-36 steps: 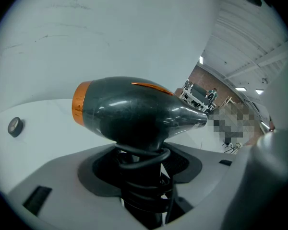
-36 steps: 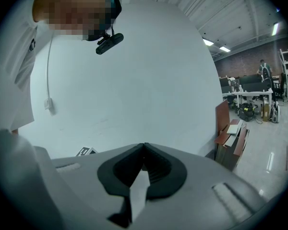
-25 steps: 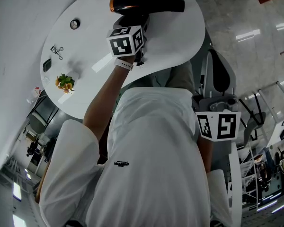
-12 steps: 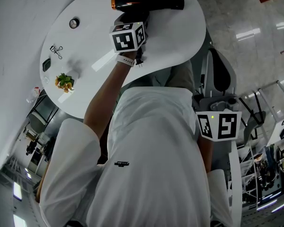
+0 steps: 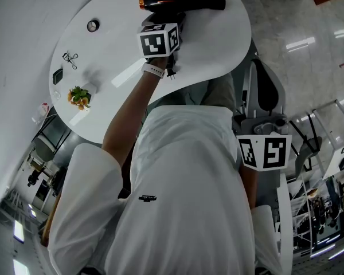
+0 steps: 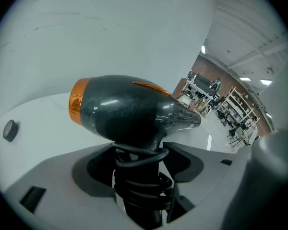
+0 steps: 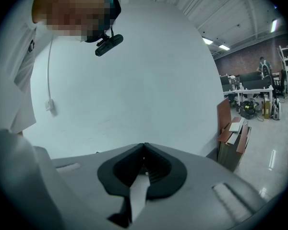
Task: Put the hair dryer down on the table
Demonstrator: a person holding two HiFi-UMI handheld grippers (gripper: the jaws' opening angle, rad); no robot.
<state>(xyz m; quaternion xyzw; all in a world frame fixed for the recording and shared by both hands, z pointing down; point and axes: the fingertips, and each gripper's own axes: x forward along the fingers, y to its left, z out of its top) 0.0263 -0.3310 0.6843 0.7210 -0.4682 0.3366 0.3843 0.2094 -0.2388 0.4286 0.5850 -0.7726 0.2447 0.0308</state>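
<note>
A black hair dryer [image 5: 183, 0] with an orange end lies across the far side of the white table [image 5: 218, 33]. My left gripper [image 5: 163, 19] reaches to it from the near side. In the left gripper view the dryer's body [image 6: 129, 111] fills the middle, and its handle, wound with black cord [image 6: 139, 176], stands between the jaws of my left gripper [image 6: 137, 153]. Those jaws have just been opening and stand wide round the handle. My right gripper [image 7: 144, 146] is shut on nothing, and its marker cube [image 5: 264, 152] hangs by the person's side, off the table.
On the table's left part lie a small round thing [image 5: 92, 26], a clip-like metal thing [image 5: 70, 57], a dark small block [image 5: 57, 77] and a little plant [image 5: 79, 98]. A grey chair [image 5: 266, 96] stands to the right of the table. The person's white shirt fills the foreground.
The left gripper's marker cube has edged a little closer to the dryer. The dryer keeps its place on the table. The right gripper has not moved.
</note>
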